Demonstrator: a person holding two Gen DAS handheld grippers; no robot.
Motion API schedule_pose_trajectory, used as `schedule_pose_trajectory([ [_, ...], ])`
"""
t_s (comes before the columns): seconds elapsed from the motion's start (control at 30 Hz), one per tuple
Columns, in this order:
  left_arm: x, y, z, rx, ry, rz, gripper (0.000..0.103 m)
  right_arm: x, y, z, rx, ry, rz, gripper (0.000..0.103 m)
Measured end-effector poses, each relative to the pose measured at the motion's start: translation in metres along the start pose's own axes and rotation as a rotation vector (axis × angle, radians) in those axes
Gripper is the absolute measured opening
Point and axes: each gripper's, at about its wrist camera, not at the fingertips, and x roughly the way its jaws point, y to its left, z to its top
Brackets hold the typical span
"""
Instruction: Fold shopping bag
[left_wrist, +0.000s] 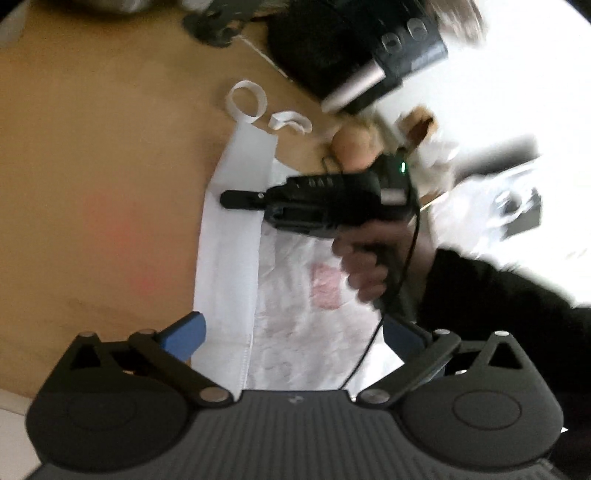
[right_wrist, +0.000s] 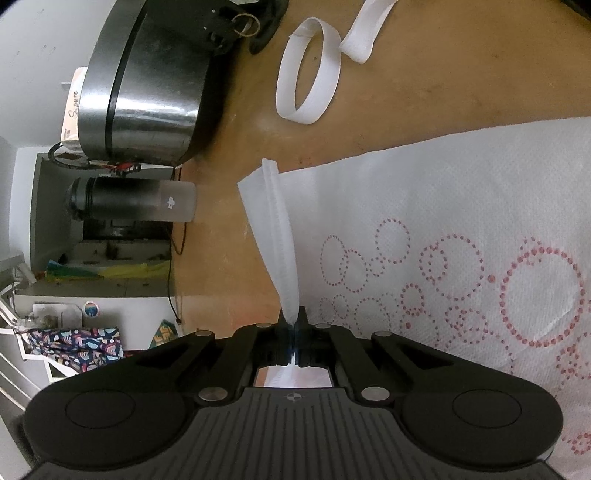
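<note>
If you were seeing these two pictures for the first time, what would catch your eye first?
First, the white shopping bag with red dotted circles, spread over the brown table. The right gripper is shut on a raised edge of it, while the left gripper hangs open above it. A shiny metal pot stands at the table's far edge.
</note>
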Motion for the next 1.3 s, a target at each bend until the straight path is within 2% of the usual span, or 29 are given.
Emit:
schedule_pose_trajectory([
  [0.13,0.004,0.036,0.011,-0.086,0.030,-0.055,0.102,-0.001,-0.001,0.000,-0.009,0.003,0.004,0.000],
  [0.23,0.016,0.059,0.018,-0.132,0.096,-0.089,0.102,-0.001,-0.003,0.001,-0.014,0.005,0.012,0.000],
  [0.3,0.028,0.069,0.021,-0.140,0.145,-0.097,0.102,-0.001,-0.004,0.001,-0.017,0.008,0.021,0.000],
  [0.47,0.038,0.080,0.024,-0.141,0.174,-0.165,0.102,-0.001,-0.006,0.003,-0.025,0.016,0.034,0.000],
  [0.63,0.041,0.079,0.029,-0.097,0.199,-0.185,0.102,-0.002,-0.007,0.003,-0.029,0.019,0.038,0.000],
  [0.9,0.053,0.076,0.046,-0.089,0.168,-0.191,0.102,-0.002,-0.007,0.002,-0.033,0.017,0.038,0.000],
  [1.13,0.067,0.063,0.039,-0.017,0.242,-0.199,0.102,-0.001,-0.007,0.002,-0.035,0.016,0.040,0.000],
  [1.3,0.068,0.068,0.031,-0.073,0.262,-0.267,0.102,-0.001,-0.008,0.003,-0.036,0.017,0.042,0.000],
])
